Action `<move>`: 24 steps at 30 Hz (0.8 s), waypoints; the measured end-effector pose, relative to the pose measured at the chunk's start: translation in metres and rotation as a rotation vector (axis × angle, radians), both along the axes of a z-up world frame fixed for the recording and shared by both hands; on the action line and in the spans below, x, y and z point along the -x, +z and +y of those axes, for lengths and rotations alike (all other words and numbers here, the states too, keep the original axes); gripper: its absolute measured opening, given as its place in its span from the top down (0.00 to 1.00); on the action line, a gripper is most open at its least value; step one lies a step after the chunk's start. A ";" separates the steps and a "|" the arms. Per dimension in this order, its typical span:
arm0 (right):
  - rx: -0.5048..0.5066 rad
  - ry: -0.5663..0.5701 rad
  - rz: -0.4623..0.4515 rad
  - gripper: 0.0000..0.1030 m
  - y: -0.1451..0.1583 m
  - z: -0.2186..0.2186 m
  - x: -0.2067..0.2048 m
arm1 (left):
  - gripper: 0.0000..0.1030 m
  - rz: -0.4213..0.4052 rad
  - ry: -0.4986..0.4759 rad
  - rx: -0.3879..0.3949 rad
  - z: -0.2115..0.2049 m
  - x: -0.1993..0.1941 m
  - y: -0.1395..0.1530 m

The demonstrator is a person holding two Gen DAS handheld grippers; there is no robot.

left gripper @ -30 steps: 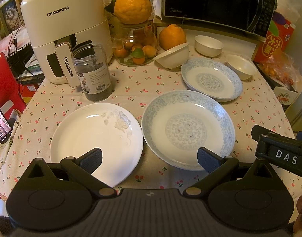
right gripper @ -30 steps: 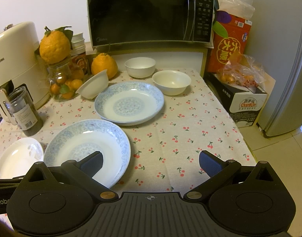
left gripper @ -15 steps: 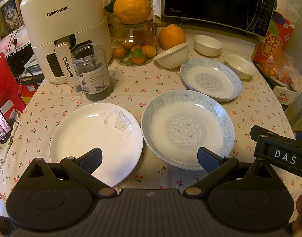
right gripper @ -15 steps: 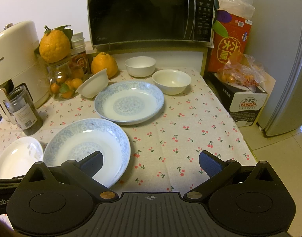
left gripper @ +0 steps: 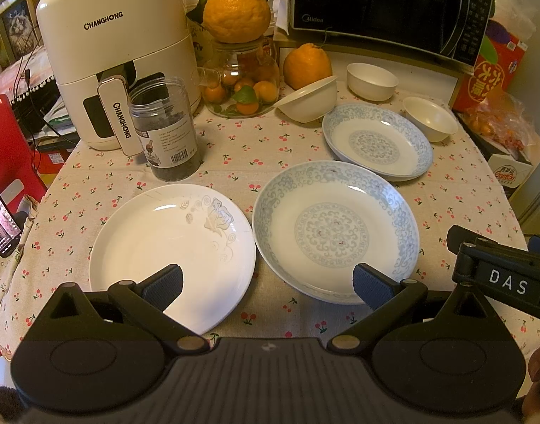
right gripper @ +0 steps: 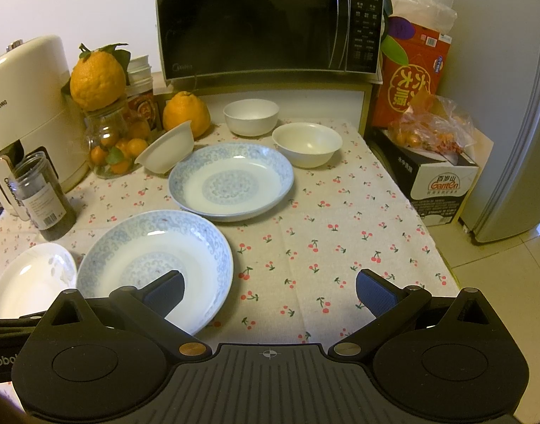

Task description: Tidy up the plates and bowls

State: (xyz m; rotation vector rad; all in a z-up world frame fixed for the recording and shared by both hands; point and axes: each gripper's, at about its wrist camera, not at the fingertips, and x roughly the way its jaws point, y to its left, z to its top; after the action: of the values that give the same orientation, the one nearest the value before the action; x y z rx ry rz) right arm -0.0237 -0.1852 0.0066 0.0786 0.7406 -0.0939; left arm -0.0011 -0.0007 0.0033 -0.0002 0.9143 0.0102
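Observation:
A white plate (left gripper: 170, 243) with a grey flower print lies near left. A blue-patterned plate (left gripper: 335, 229) lies beside it, and a second blue-patterned plate (left gripper: 377, 141) lies farther back. Three white bowls stand behind: one tilted on its side (left gripper: 307, 97), one upright at the back (left gripper: 372, 80), one at the right (left gripper: 429, 118). My left gripper (left gripper: 268, 282) is open and empty above the near edges of the two front plates. My right gripper (right gripper: 270, 291) is open and empty, its left finger over the near blue plate (right gripper: 153, 261).
A cream air fryer (left gripper: 114, 53), a dark-filled jar (left gripper: 167, 130), a glass jar of small oranges (left gripper: 241, 81), two large oranges and a microwave (right gripper: 270, 21) line the back. Boxes and a bag (right gripper: 429, 134) stand off the table's right edge, beside a fridge (right gripper: 517, 113).
Both grippers have barely moved; the views have shifted very slightly. Nothing was taken hold of or let go.

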 end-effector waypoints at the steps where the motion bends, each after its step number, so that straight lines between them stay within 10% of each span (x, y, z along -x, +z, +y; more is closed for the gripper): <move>1: 0.000 0.000 0.000 0.00 0.000 0.000 0.000 | 0.00 0.000 0.000 0.000 0.000 0.000 0.000; 24: 0.039 0.009 -0.028 0.00 0.001 0.002 0.000 | 0.00 0.013 -0.012 -0.014 0.007 -0.006 -0.006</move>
State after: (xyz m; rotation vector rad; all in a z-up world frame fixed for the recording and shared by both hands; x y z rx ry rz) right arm -0.0238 -0.1835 0.0071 0.0396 0.7111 -0.0986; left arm 0.0053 0.0061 -0.0022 0.0180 0.9275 0.0055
